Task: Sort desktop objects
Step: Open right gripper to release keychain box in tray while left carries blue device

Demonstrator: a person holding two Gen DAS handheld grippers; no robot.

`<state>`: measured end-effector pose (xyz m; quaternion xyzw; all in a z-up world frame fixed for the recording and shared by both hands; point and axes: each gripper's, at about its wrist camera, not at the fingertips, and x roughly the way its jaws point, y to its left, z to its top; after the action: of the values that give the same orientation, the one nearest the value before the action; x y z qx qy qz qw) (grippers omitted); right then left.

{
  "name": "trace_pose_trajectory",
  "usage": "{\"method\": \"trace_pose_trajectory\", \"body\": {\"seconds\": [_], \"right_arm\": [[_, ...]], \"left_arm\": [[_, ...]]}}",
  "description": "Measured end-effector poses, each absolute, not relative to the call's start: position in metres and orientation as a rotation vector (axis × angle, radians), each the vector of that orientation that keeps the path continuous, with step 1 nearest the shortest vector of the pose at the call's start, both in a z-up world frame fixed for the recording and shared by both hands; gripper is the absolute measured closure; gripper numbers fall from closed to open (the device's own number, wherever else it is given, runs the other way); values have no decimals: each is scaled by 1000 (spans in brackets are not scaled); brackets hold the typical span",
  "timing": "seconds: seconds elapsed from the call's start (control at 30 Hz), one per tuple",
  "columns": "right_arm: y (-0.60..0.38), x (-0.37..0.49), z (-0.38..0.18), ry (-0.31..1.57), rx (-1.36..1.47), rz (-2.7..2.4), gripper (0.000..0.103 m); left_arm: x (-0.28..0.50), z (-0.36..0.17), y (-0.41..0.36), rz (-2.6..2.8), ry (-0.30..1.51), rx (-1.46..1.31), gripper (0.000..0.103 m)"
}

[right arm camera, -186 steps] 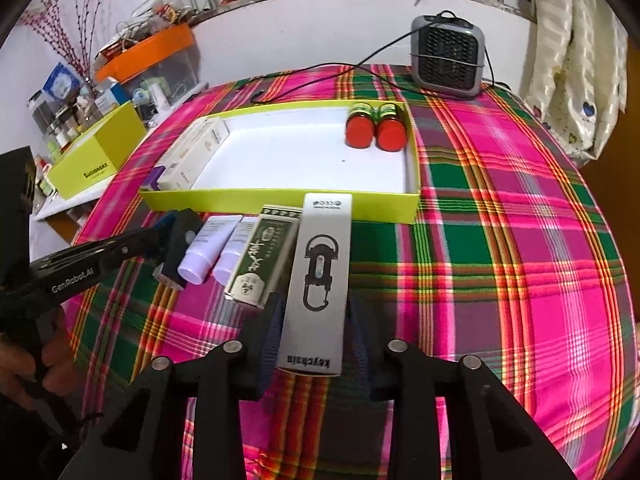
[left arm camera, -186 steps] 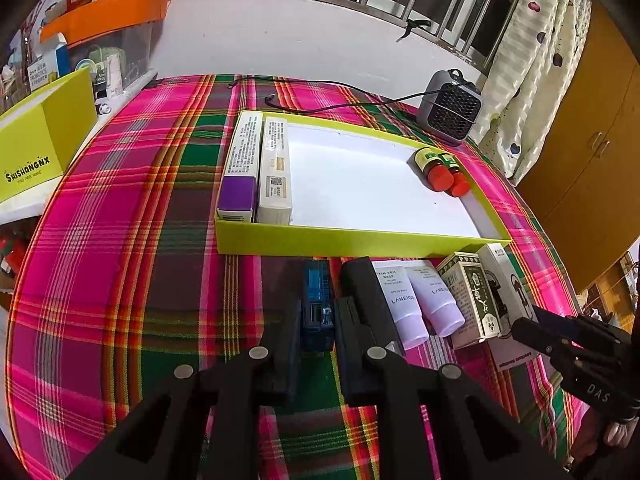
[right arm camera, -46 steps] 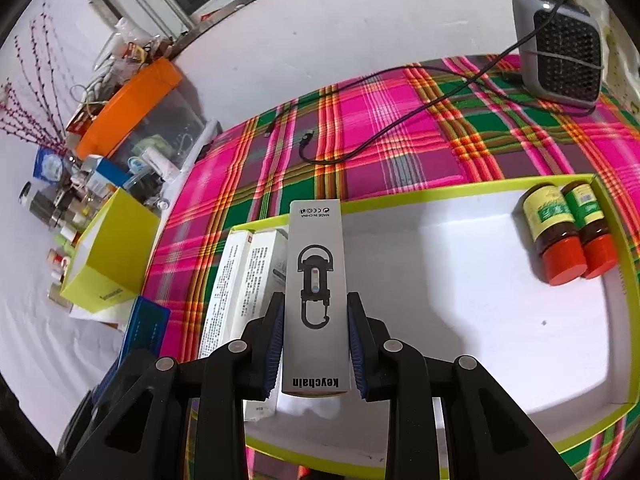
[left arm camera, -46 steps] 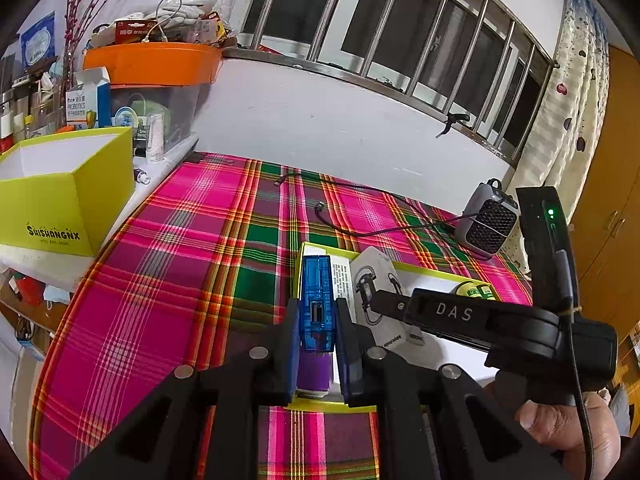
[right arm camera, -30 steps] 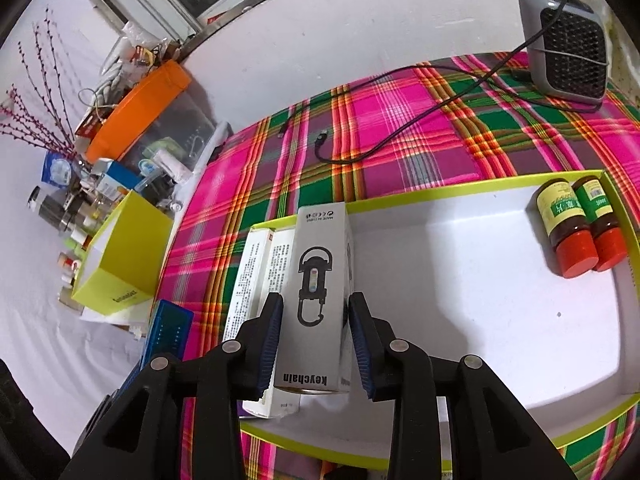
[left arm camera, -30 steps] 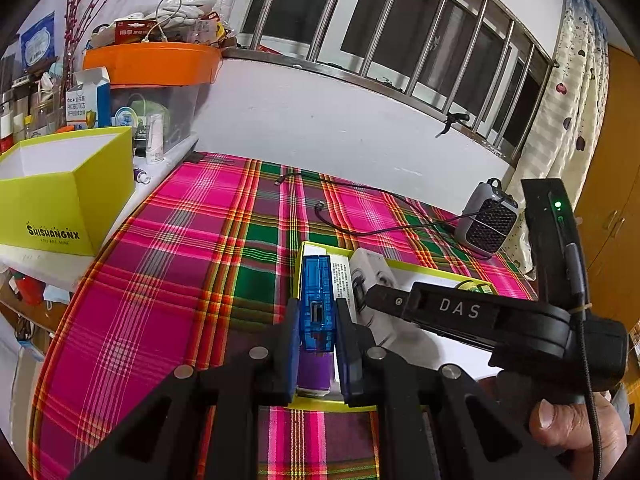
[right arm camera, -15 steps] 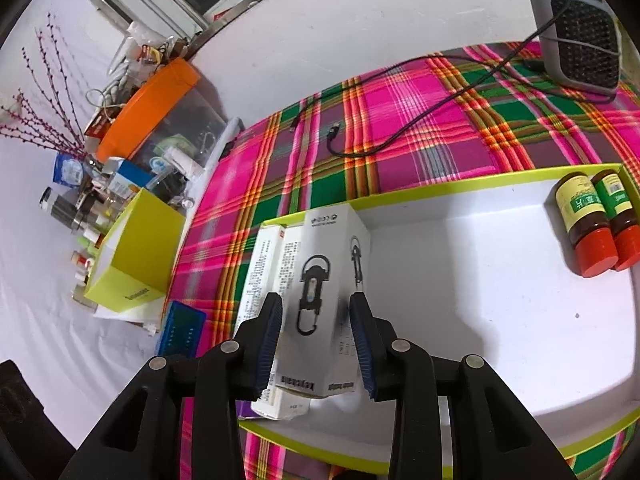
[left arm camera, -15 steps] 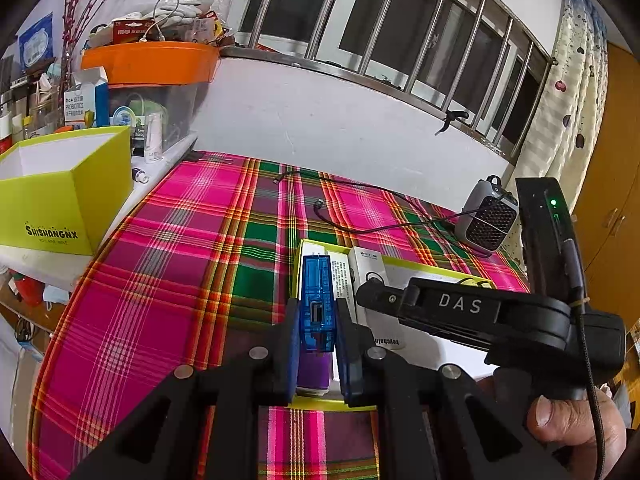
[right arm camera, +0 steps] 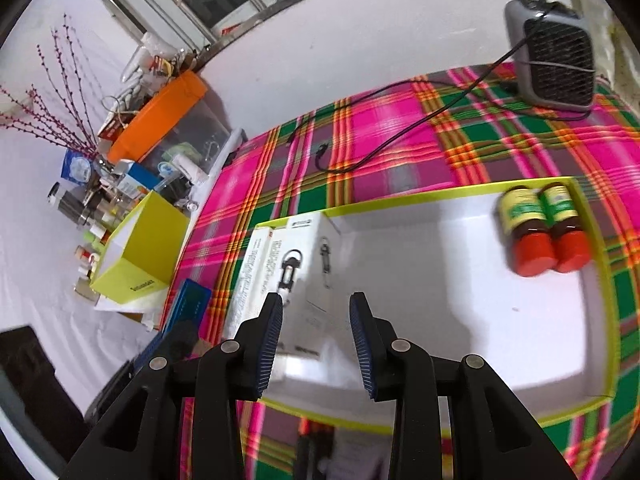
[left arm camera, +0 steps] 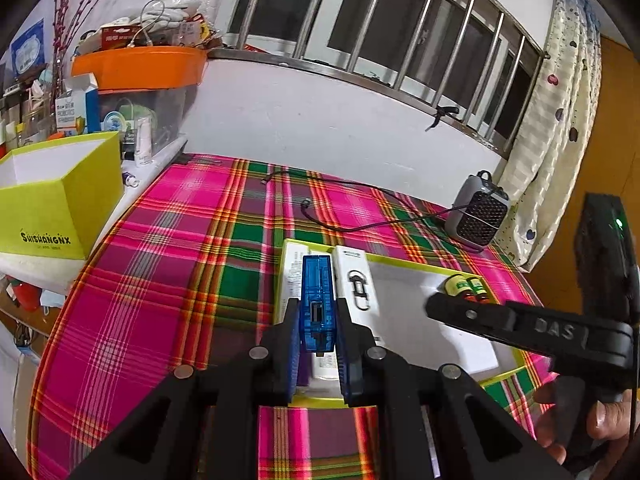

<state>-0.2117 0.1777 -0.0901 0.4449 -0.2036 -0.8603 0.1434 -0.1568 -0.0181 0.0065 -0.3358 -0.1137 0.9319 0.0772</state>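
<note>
Released since a moment ago, my keychain box (right arm camera: 298,276) lies in the tray (right arm camera: 600,280), long axis toward 12 o'clock; right gripper (right arm camera: 316,332) unclenched, left gripper (left arm camera: 318,350) grasping the blue case (left arm camera: 317,300) (near ends hidden).

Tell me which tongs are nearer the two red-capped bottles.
Right. The right tongs hover open over the tray beside the bottles; the left tongs sit at the tray's opposite end.
</note>
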Motion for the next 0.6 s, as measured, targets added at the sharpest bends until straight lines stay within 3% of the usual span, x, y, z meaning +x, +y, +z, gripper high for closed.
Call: {"method": "trace_pose_trajectory", "body": {"seconds": [0.6], "right_arm": [[236, -157, -75, -554, 1198, -2564, 67]], "left_arm": [[-153, 13, 34, 2634, -260, -1066, 87]]}}
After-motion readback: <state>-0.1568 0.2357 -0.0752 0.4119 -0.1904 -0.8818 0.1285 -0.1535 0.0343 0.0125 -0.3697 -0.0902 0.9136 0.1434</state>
